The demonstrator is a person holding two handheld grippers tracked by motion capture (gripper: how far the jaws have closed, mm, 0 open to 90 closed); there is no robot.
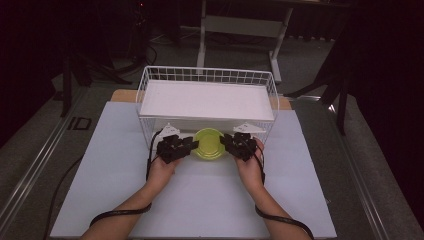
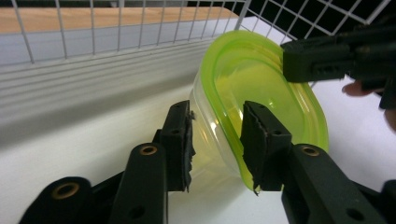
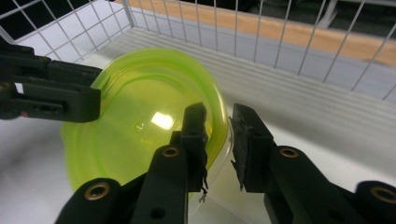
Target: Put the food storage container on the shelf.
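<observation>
Left gripper (image 2: 215,140) straddling green-rimmed container (image 2: 261,93) rim
Jaws stand apart, one outside the clear wall, one inside. Wire basket (image 2: 140,28) behind; right gripper (image 2: 327,58) at far rim.

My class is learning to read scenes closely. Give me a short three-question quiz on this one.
1. True or false: the tub has a red lid.
2. What colour is the wire basket?
3. What sits between the jaws of the left gripper?
Key: 1 false, the lid is green; 2 white; 3 the tub's rim.
</observation>
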